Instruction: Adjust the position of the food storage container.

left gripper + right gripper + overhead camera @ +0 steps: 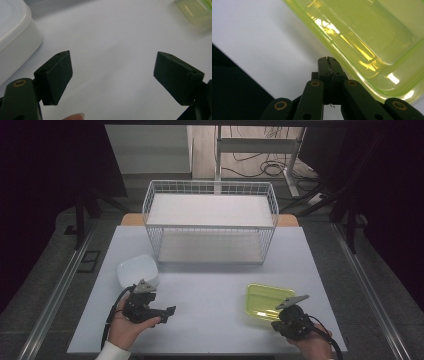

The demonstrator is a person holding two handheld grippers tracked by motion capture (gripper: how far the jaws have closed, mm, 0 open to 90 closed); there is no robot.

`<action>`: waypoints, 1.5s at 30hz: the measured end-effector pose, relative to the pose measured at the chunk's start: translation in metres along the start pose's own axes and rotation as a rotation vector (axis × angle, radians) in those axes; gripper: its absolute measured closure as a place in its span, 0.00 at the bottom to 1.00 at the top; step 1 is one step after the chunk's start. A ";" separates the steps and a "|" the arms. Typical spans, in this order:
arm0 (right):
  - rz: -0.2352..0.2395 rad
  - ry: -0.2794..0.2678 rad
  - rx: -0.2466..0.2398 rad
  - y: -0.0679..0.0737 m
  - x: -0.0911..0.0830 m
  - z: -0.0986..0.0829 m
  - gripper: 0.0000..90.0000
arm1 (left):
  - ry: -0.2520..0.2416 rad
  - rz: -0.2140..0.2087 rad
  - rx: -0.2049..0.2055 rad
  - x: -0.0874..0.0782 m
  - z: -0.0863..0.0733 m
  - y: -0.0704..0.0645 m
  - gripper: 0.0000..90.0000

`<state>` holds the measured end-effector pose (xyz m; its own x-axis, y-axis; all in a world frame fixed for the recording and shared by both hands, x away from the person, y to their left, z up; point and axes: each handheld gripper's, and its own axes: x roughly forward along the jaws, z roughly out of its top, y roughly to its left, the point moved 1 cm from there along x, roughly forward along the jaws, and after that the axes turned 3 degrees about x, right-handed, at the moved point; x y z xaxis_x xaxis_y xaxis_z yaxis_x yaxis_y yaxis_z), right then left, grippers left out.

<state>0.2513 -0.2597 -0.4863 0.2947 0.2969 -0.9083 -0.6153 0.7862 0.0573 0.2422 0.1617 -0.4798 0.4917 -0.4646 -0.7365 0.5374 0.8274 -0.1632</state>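
Grippers first: the left gripper (167, 312) sits near the front left of the table (210, 320), held in the person's left hand (127, 327), and its jaws are spread wide with nothing between them, just bare tabletop. In the left gripper view you can see both black pads (56, 77) apart, with the white container (15, 37) off to their left and a bit of the green one in the far right corner.

Right gripper (328, 61) is down at the near right, jaws pressed together with no gap, and as far as I can tell nothing is pinched in them. It's right up against the near edge of the yellow-green container (372, 37), tips just beside the rim; can't say for sure if they touch it. From the high view that container (267, 301) sits flat on the table at the near right, open side up, looks see-through.

White container (137, 270) sits at the left, just beyond the left gripper, and looks like it's lying upside down, though hard to be certain.

Further back in the middle there's a white wire rack (210, 220) with two shelves, well apart from both containers
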 end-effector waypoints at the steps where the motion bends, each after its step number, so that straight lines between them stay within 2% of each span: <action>1: -0.004 -0.002 0.006 -0.002 0.000 0.000 0.99 | 0.002 0.000 0.002 0.001 0.000 0.000 0.17; 9: -0.017 -0.015 0.035 -0.010 -0.001 -0.002 0.99 | 0.008 -0.006 0.005 0.003 -0.001 -0.003 0.16; 12: 0.009 -0.019 0.011 0.004 -0.006 -0.002 0.99 | 0.009 -0.009 -0.005 0.003 -0.001 -0.002 0.16; 14: 0.023 -0.050 -0.039 0.020 -0.017 0.006 0.99 | 0.005 -0.011 -0.007 0.002 0.000 -0.003 0.16; 15: 0.023 -0.050 -0.039 0.020 -0.017 0.006 0.99 | 0.005 -0.011 -0.007 0.002 0.000 -0.003 0.16; 16: 0.021 -0.087 -0.039 0.020 -0.026 0.012 0.99 | 0.003 -0.010 -0.007 0.001 0.000 -0.002 0.16; 18: 0.011 -0.105 -0.028 0.017 -0.029 0.014 0.99 | 0.001 -0.009 -0.008 0.001 0.000 -0.002 0.16; 22: -0.049 -0.144 0.036 -0.006 -0.041 0.016 0.99 | 0.001 -0.001 -0.012 0.000 -0.001 -0.001 0.16; 26: -0.109 -0.174 0.125 -0.034 -0.050 0.017 0.99 | 0.001 0.005 -0.015 0.002 -0.001 -0.002 0.16; 29: -0.144 -0.190 0.187 -0.054 -0.049 0.018 0.99 | 0.006 0.005 -0.007 0.002 -0.001 -0.003 0.16; 30: -0.164 -0.182 0.216 -0.065 -0.046 0.018 0.99 | 0.005 0.006 -0.007 0.002 -0.001 -0.003 0.16; 31: -0.164 -0.182 0.216 -0.065 -0.046 0.018 0.99 | 0.005 0.007 -0.007 0.002 -0.001 -0.003 0.16; 36: -0.183 -0.145 0.278 -0.086 -0.035 0.014 0.99 | -0.011 0.021 -0.011 -0.001 -0.002 -0.003 0.16; 38: -0.185 -0.118 0.280 -0.089 -0.025 0.012 0.99 | -0.022 0.022 -0.008 -0.002 -0.001 -0.003 0.16; 45: -0.189 -0.096 0.269 -0.090 -0.017 0.010 0.99 | -0.034 0.041 -0.026 -0.005 -0.001 0.000 0.16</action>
<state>0.3088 -0.3299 -0.4720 0.4609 0.1716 -0.8707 -0.3316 0.9434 0.0104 0.2388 0.1640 -0.4773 0.5362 -0.4398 -0.7205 0.4984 0.8538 -0.1503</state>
